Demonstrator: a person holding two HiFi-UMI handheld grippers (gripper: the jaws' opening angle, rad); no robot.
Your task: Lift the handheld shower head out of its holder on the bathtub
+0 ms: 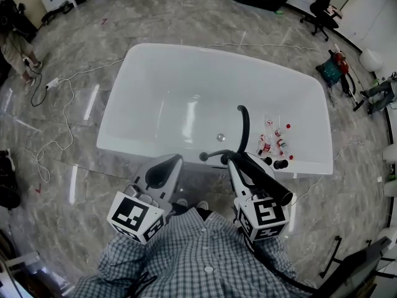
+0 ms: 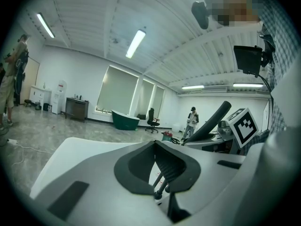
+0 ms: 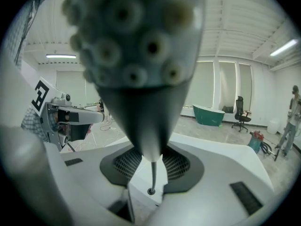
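Handheld shower head (image 1: pixel 267 180) is clamped by its handle in our right hand-held gripper (image 1: pixel 239 165), above the near rim of the bathtub (image 1: pixel 155 151). Our left hand-held gripper (image 1: pixel 175 159) hangs alongside, jaws together on nothing. We judge a straight, steady lift best, leaving the hose (image 1: pixel 244 126) slack; the head's long axis runs near-to-far, spray face toward us, handle end toward the tub.

Strip lights (image 2: pixel 135 43) glare off the floor (image 1: pixel 93 101); fisheye edges darken, close shower head (image 3: pixel 136 55) seemingly blurred.
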